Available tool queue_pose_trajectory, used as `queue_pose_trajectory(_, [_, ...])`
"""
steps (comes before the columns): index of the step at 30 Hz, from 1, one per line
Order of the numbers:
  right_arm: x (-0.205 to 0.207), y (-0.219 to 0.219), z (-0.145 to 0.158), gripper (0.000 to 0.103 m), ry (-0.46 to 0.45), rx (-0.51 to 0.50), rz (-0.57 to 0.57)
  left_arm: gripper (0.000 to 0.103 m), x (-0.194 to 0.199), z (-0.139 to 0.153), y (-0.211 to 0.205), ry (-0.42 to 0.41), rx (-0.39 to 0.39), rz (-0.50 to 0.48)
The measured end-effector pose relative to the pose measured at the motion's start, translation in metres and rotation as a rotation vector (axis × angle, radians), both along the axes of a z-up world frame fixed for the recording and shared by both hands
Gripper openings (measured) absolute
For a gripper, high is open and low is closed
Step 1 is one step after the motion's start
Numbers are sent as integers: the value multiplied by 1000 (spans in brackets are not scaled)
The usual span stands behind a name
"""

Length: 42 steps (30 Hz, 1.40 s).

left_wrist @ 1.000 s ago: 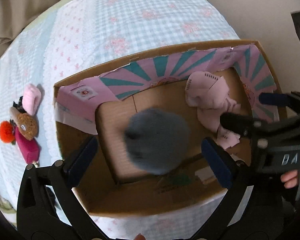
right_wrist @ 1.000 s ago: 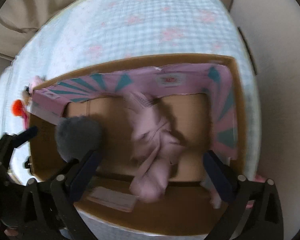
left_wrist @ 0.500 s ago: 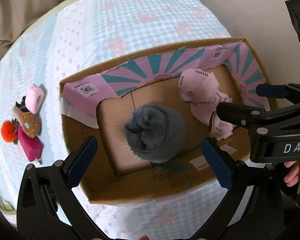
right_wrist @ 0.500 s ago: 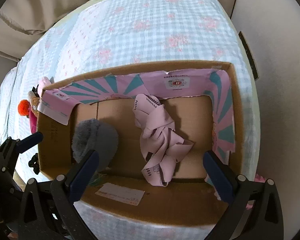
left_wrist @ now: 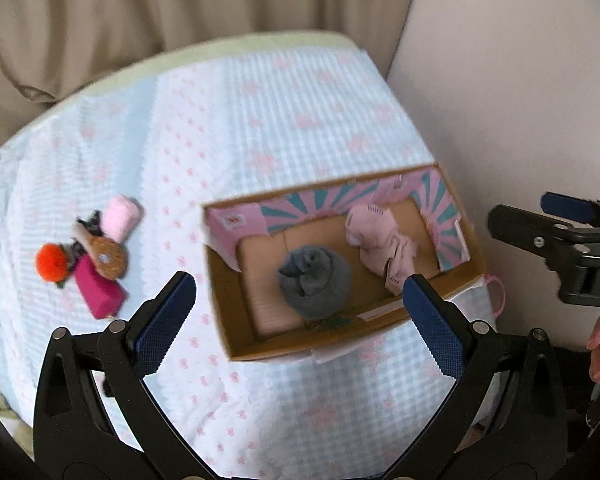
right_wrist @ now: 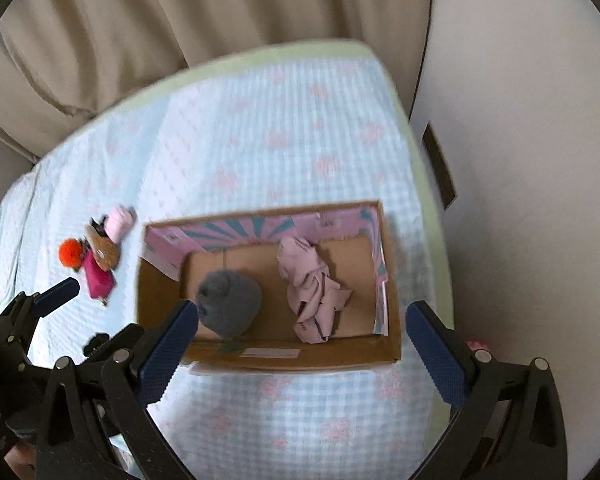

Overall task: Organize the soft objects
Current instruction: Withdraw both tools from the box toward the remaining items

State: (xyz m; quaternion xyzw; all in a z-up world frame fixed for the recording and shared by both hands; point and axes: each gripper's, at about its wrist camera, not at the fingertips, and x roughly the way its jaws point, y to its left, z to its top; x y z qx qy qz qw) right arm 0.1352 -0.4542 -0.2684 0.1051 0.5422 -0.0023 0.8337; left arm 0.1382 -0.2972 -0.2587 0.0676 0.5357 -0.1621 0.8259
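An open cardboard box [left_wrist: 260,344] [right_wrist: 156,280] with a pink and teal lining sits on the bed. Inside lie a grey fluffy bundle [left_wrist: 316,280] [right_wrist: 230,302] on the left and a crumpled pink cloth [left_wrist: 384,240] [right_wrist: 314,284] on the right. My left gripper [left_wrist: 300,316] is open and empty, held high above the box's near side. My right gripper [right_wrist: 302,340] is open and empty, also well above the box. A small pile of soft toys [left_wrist: 92,256] [right_wrist: 96,256] lies on the bed left of the box: orange pompom, brown round piece, pink roll, magenta pouch.
The bed has a light blue checked cover with pink flowers [left_wrist: 284,112] [right_wrist: 284,136]. Beige curtains [left_wrist: 140,20] hang behind it. A pale wall [right_wrist: 520,160] stands close on the right. A pink loop [left_wrist: 496,292] pokes out beside the box's right corner.
Both grippers have risen and pulled back from the box, so it looks smaller and the toy pile and curtains come into view. The grey bundle and pink cloth stay in the box.
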Motion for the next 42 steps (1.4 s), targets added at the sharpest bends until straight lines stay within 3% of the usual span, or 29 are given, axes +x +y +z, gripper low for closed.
queue_pose_trajectory(8, [-56, 48, 83, 103, -176, -84, 2, 103, -34, 88, 65, -174, -85, 63])
queue_pose_trajectory(17, [-102, 104, 129, 103, -293, -144, -13, 103, -87, 161, 148, -388, -86, 138])
queue_pose_trajectory(26, [-130, 150, 158, 103, -447, -168, -22, 103, -121, 191, 219, -477, -96, 210])
queue_pose_trajectory(33, [-123, 187, 162, 103, -469, -143, -6, 103, -123, 200, 272, -508, -110, 247])
queue_pose_trajectory(42, [-93, 257, 157, 103, -452, -57, 26, 103, -96, 192, 342, -472, -112, 261])
